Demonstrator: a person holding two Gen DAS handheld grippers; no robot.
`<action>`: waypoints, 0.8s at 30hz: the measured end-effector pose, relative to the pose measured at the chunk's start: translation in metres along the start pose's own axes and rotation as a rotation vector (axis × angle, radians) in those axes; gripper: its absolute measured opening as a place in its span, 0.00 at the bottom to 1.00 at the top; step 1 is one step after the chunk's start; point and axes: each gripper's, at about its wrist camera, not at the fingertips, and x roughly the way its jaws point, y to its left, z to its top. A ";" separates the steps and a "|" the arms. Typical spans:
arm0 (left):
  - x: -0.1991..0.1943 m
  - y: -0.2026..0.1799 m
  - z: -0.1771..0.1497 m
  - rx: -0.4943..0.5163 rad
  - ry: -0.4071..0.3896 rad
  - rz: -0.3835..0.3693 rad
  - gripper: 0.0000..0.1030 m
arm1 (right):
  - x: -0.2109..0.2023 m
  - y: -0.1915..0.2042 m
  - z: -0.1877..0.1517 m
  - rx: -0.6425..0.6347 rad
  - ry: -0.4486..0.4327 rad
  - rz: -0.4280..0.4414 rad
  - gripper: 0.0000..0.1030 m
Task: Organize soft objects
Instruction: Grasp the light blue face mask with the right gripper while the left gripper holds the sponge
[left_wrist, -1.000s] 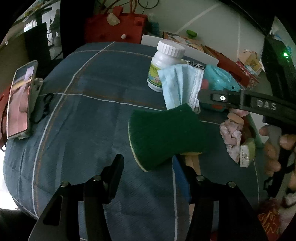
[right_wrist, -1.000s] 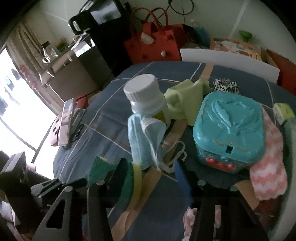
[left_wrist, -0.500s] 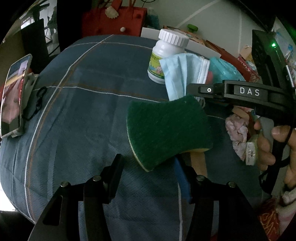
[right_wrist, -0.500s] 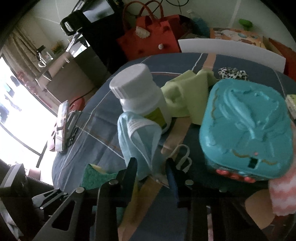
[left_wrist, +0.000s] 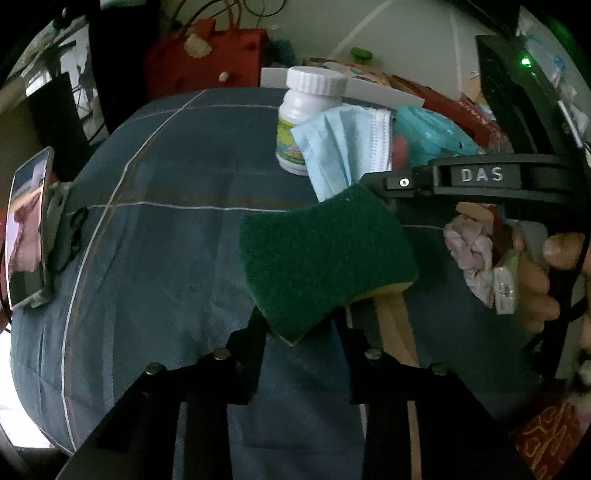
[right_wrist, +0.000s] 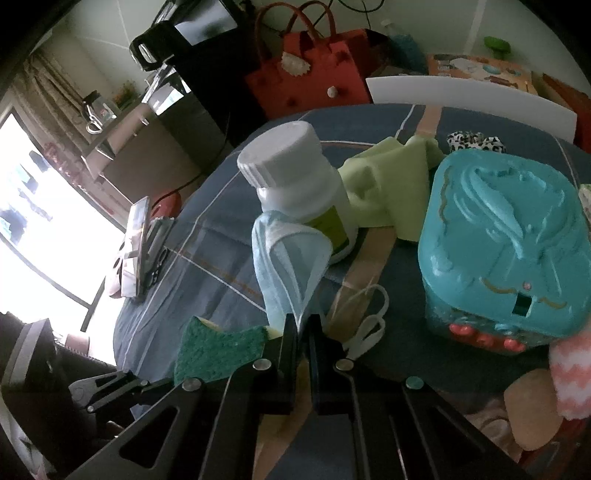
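A green sponge (left_wrist: 321, 258) with a yellow underside lies tilted on the blue checked tablecloth (left_wrist: 147, 258). My left gripper (left_wrist: 299, 328) has the sponge's near corner between its fingers. Its jaws are closing and both pads touch the sponge. From the right wrist view the sponge (right_wrist: 218, 350) shows at the lower left. A light blue face mask (left_wrist: 343, 147) leans against a white pill bottle (left_wrist: 310, 110). My right gripper (right_wrist: 303, 325) is shut on the lower corner of the mask (right_wrist: 288, 266). In the left wrist view the right gripper (left_wrist: 364, 181) reaches in from the right, held by a hand.
A teal plastic box (right_wrist: 509, 236) stands right of the bottle (right_wrist: 295, 177), with a light green cloth (right_wrist: 391, 184) and a leopard scrunchie (right_wrist: 472, 142) behind. A pink-white sock (right_wrist: 569, 369) lies at the right edge. A phone on a stand (left_wrist: 27, 225) sits far left.
The right gripper's fingers closed together on the mask's lower corner. The left gripper's fingers narrowed onto the sponge's near corner. Both hands stayed about where they were.
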 end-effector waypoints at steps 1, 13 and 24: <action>0.000 0.000 0.001 0.001 -0.001 -0.004 0.30 | 0.000 0.000 0.000 0.002 -0.001 0.000 0.05; -0.002 0.022 0.003 -0.083 -0.017 0.079 0.28 | -0.025 -0.007 -0.003 0.040 -0.066 -0.002 0.03; -0.006 0.011 0.014 -0.072 -0.026 0.096 0.28 | -0.073 0.001 -0.006 0.027 -0.191 0.028 0.03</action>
